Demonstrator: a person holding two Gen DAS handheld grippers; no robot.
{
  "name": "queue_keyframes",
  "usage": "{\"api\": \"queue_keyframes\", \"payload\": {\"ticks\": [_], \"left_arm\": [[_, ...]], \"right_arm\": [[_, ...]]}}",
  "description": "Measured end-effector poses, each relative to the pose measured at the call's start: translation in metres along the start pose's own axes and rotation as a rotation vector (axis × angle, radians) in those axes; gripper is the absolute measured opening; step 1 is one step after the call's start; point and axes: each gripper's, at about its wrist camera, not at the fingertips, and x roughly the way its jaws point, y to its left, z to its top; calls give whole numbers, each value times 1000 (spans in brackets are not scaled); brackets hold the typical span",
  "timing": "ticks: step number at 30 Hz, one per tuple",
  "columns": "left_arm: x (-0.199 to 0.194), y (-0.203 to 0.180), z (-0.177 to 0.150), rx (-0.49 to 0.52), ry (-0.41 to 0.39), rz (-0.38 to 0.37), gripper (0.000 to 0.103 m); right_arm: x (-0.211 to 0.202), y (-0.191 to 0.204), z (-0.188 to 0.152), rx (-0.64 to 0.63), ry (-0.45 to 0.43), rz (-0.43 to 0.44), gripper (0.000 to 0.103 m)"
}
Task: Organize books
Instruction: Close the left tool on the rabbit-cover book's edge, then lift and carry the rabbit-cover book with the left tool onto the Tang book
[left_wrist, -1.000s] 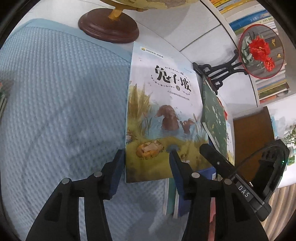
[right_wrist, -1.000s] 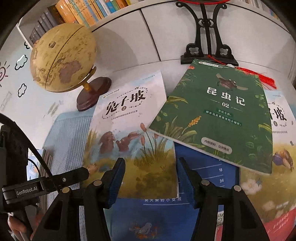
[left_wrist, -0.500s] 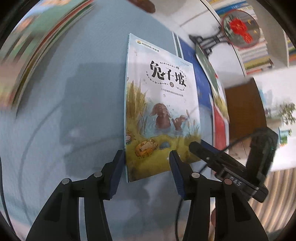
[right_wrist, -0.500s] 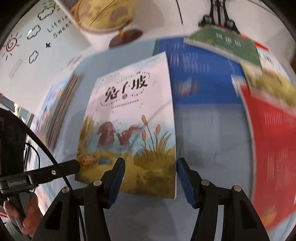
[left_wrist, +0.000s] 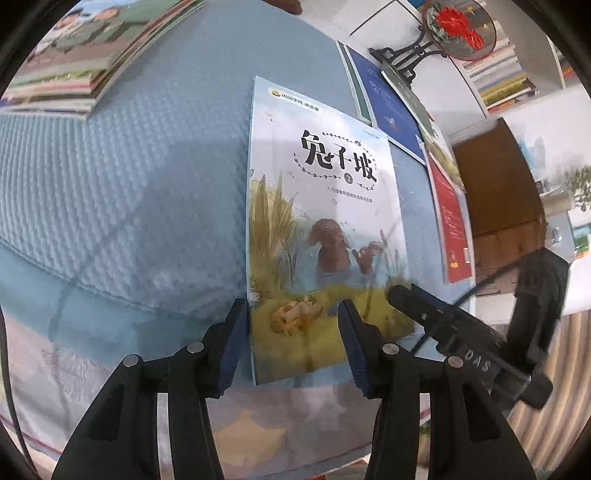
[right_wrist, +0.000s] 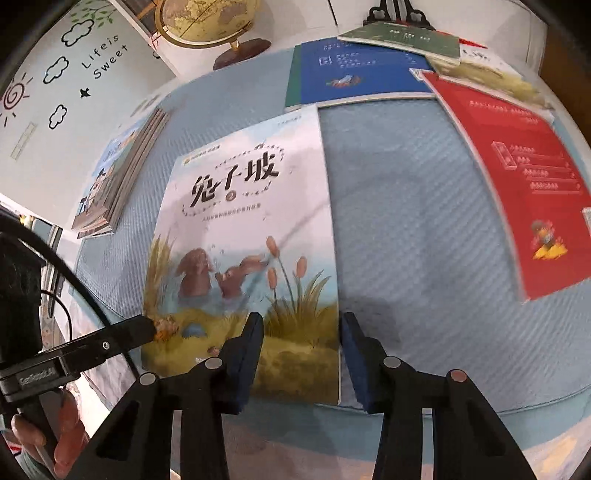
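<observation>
A pale picture book with two rabbits on its cover (left_wrist: 325, 229) (right_wrist: 251, 236) is held over the blue quilted mat (left_wrist: 140, 155). My left gripper (left_wrist: 291, 332) is shut on the book's near left corner. My right gripper (right_wrist: 301, 347) is shut on its near right corner. The right gripper also shows in the left wrist view (left_wrist: 461, 339), the left one in the right wrist view (right_wrist: 92, 347). A neat stack of books (left_wrist: 85, 55) (right_wrist: 122, 166) lies to the left.
Loose books lie at the far right: a blue one (right_wrist: 362, 74), a red one (right_wrist: 524, 177), a green one (right_wrist: 402, 37). A globe (right_wrist: 214, 22) and a black stand with a round flower fan (left_wrist: 458, 29) stand behind the mat.
Both grippers have pulled the rabbit book out from the loose pile and carried it toward the near left, away from the globe. The stack on the left came into view.
</observation>
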Motion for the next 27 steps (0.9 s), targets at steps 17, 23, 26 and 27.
{"api": "queue_keyframes", "payload": {"ticks": [17, 23, 26, 27], "left_arm": [[21, 9, 2, -125, 4, -239, 10], [8, 7, 13, -234, 49, -510, 10], [8, 9, 20, -289, 68, -597, 10], [9, 9, 22, -304, 75, -613, 10]], "right_arm": [[1, -7, 0, 102, -18, 83, 51], [-8, -31, 8, 249, 37, 280, 64], [-4, -47, 12, 327, 50, 385, 84], [-2, -51, 14, 350, 51, 424, 84]]}}
